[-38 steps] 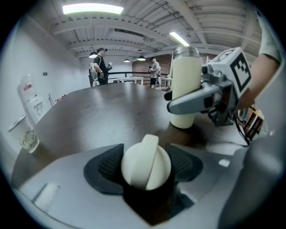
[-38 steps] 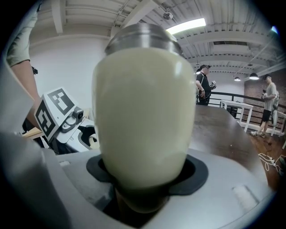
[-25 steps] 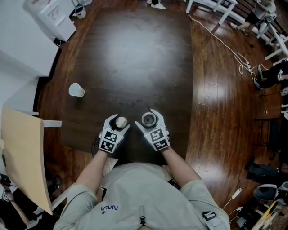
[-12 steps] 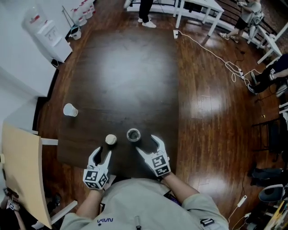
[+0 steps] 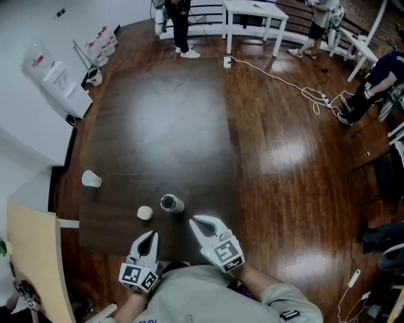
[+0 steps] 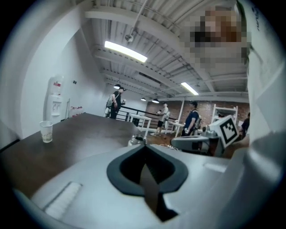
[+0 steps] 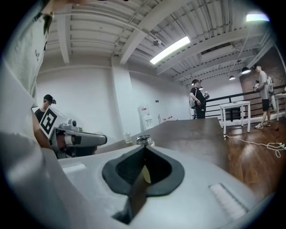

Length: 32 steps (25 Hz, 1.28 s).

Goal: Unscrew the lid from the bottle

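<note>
The open bottle [image 5: 170, 203] stands on the dark table [image 5: 158, 113] near its front edge, its mouth bare. The pale round lid [image 5: 144, 213] lies on the table just left of it. My left gripper [image 5: 153, 234] is pulled back behind the lid and touches nothing. Its jaws have just been closing and now meet, empty. My right gripper [image 5: 194, 220] is drawn back behind and right of the bottle, and its jaws too have just closed on nothing. The bottle's neck [image 6: 137, 140] shows over the shut left gripper [image 6: 144, 152], and the bottle [image 7: 144, 140] rises beyond the shut right gripper [image 7: 144, 154].
A clear plastic cup [image 5: 91, 179] stands near the table's left edge, with a tan board [image 5: 31, 258] below it. A water dispenser [image 5: 57, 79] stands far left. People, white tables [image 5: 252, 12] and a floor cable [image 5: 278, 76] are beyond the table's far end.
Both grippers have let go, the left of the lid and the right of the bottle, and have drawn back toward the person and shut. Lid and bottle now stand alone.
</note>
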Motion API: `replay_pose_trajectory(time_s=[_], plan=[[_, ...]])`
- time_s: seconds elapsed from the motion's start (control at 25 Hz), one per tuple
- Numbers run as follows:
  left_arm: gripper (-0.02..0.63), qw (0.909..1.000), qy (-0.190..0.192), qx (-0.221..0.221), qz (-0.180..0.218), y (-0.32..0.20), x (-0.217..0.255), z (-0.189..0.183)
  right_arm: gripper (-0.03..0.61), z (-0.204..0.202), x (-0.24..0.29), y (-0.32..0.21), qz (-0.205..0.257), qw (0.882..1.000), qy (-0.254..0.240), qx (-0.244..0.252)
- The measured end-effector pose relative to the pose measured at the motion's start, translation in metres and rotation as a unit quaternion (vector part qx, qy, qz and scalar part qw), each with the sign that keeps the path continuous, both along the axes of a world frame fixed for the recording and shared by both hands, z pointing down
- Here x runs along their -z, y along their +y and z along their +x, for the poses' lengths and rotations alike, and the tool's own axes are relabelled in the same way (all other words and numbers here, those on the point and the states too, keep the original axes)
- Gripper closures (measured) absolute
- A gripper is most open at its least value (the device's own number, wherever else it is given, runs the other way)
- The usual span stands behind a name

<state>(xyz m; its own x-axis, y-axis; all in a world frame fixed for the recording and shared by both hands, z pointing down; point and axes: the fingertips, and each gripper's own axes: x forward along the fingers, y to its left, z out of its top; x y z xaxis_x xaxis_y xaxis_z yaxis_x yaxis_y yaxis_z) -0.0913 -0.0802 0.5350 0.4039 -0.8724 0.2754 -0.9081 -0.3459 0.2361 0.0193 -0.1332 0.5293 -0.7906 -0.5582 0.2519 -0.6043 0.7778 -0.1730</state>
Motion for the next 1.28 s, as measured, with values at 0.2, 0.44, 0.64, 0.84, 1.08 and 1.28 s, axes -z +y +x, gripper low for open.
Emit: replay_pose_trajectory(time_s=[0.2,0.44,0.64,0.84,1.08,1.28], plan=[[0.612,0.9987,-0.015,-0.043,0.023,0.001,0.008,0.029,0.578,0.018,0.016,0.005,0.007,0.999,-0.020,-0.026],[0.612,0.9969,-0.030,-0.048,0.054,0.041,0.012,0.049,0.578,0.030,0.018,0.039,0.020,0.999,-0.011,-0.024],[0.612,0.9966,-0.046,-0.038,0.057,0.100,0.009,0.041,0.578,0.020,0.019,0.088,0.020,1.000,-0.002,-0.018],[0.611,0.9977,-0.029,-0.016,0.058,0.161,0.004,0.048,0.578,0.032,0.020,0.147,0.016,1.000,0.006,-0.022],[0.612,0.9969,-0.006,0.006,0.078,0.203,0.022,0.057,0.578,0.053,0.036,0.198,0.029,0.999,0.024,-0.018],[0.612,0.9946,-0.010,0.016,0.103,0.225,0.044,0.079,0.578,0.082,0.046,0.224,0.046,0.999,0.014,-0.023]])
